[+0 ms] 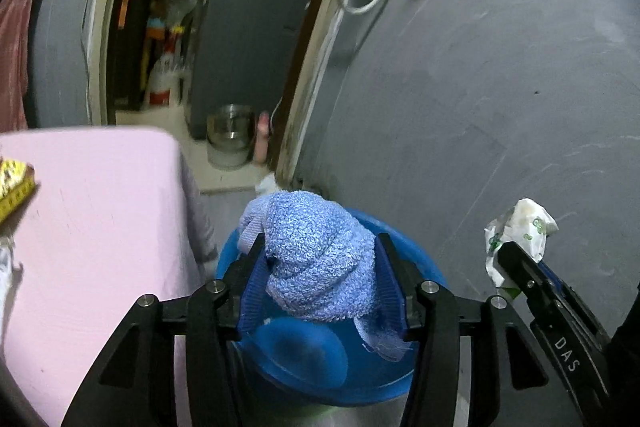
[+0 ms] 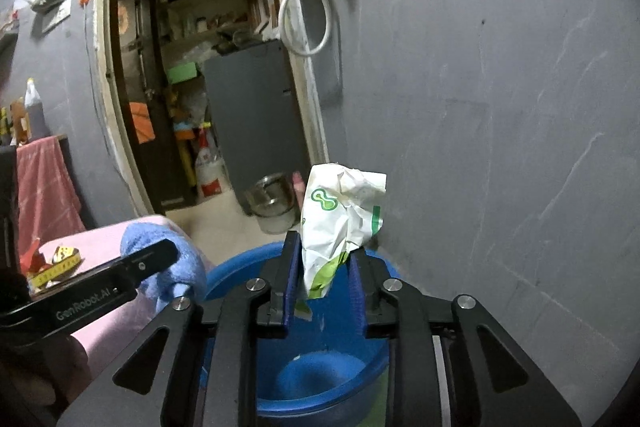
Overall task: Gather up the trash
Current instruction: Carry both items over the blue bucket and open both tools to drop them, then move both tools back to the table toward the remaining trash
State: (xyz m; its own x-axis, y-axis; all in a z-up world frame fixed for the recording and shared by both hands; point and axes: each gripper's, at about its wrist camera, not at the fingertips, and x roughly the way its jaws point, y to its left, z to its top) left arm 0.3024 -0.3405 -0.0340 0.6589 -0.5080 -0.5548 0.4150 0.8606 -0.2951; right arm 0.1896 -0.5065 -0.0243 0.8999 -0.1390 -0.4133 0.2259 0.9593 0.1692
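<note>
My left gripper is shut on a light blue terry cloth and holds it above a blue plastic tub on the floor. My right gripper is shut on a crumpled white and green paper wrapper, held over the same blue tub. The right gripper and its wrapper show at the right of the left wrist view. The left gripper and the blue cloth show at the left of the right wrist view.
A pink-covered table stands left of the tub, with a yellow wrapper on it. A grey wall is right behind the tub. An open doorway leads to a room with a steel pot.
</note>
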